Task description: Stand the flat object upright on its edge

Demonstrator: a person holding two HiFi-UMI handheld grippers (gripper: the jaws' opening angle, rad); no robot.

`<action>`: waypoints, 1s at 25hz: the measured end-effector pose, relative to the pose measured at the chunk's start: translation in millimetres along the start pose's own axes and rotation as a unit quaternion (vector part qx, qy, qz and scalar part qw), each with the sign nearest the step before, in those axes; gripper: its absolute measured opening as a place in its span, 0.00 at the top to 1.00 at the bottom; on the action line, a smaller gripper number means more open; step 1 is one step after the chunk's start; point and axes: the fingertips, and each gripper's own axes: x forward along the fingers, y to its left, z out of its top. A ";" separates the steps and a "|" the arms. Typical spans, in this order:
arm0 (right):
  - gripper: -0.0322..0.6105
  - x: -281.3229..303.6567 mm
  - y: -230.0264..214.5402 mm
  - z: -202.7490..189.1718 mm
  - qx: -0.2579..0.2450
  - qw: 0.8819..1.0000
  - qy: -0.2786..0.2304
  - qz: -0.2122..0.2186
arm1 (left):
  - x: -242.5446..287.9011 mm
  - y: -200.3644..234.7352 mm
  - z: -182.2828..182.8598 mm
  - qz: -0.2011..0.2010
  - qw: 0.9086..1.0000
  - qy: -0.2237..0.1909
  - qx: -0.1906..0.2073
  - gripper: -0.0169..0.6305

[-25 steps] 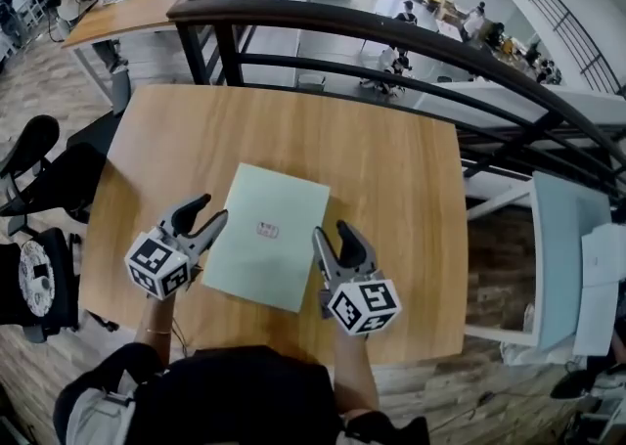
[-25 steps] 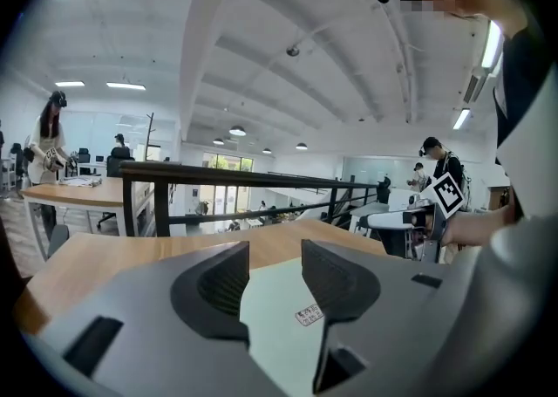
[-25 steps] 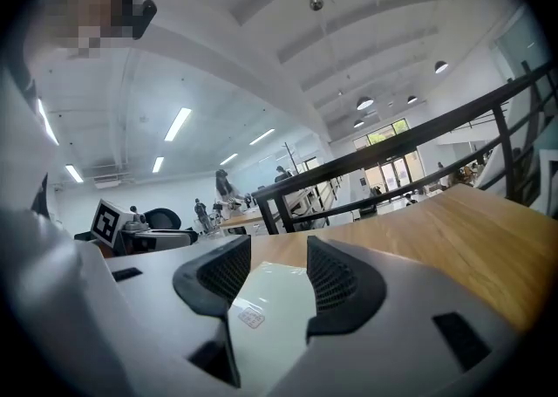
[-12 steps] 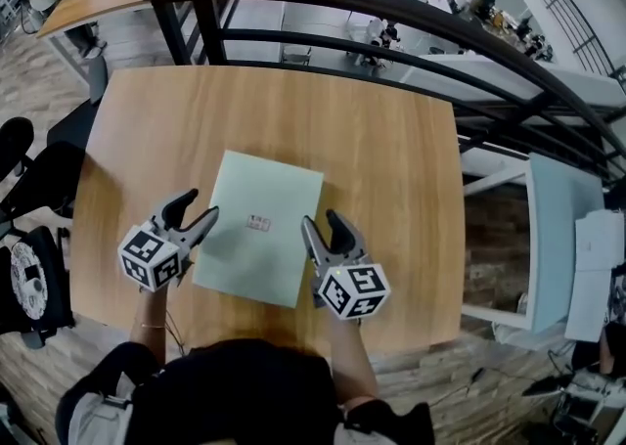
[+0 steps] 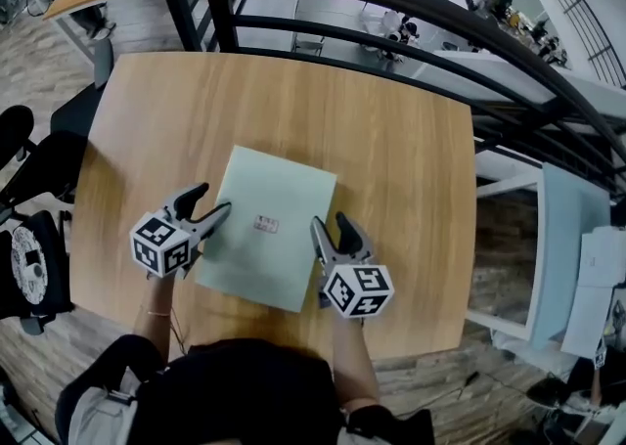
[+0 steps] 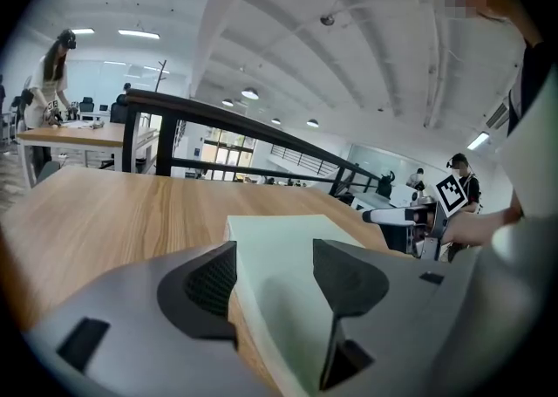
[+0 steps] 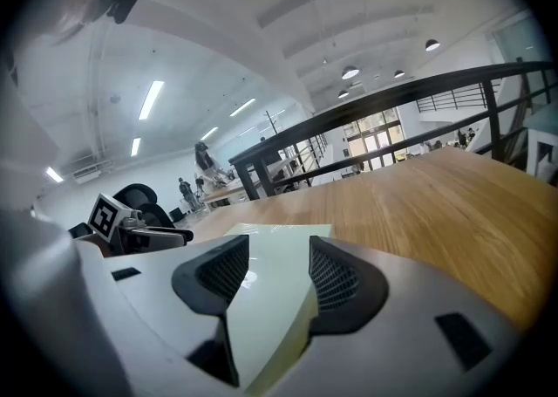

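Two grippers are down at the long sides of the pale green board point(image 5: 279, 189), one on each side, and both have jaws standing wide apart, having just been opening.

I see the board lying flat on the wooden desk point(image 5: 391, 120), towards the near edge and about midway across it, turned a little clockwise so that its far corner points up and to the right. It is a plain matt rectangle in a soft mint colour with a small white label point(image 5: 265, 225) carrying reddish print near its middle; I cannot read the print. In the gripper views its side face shows as a thin, paler cream band, so it has some thickness.

My left gripper point(image 5: 213, 199) sits at the board's left long side. In the left gripper view point(image 6: 275, 266) that side of the board point(image 6: 279, 234) runs up between the two pads, but neither pad presses on it.

My right gripper point(image 5: 330, 222) sits at the right long side, nearer the near corner. In the right gripper view point(image 7: 277, 269) the board point(image 7: 275, 242) again lies in the gap, with clear space at both ribbed pads.
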 end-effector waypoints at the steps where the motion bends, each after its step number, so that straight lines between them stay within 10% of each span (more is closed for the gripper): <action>1: 0.63 2.7 -1.3 -2.1 0.001 1.000 0.003 -0.001 | 1.7 2.4 -1.1 0.001 1.000 0.001 -0.003 0.57; 25: 0.59 39.1 -20.8 -42.8 0.055 0.997 0.059 -0.012 | 52.9 17.8 -27.2 -0.026 0.997 0.061 -0.050 0.56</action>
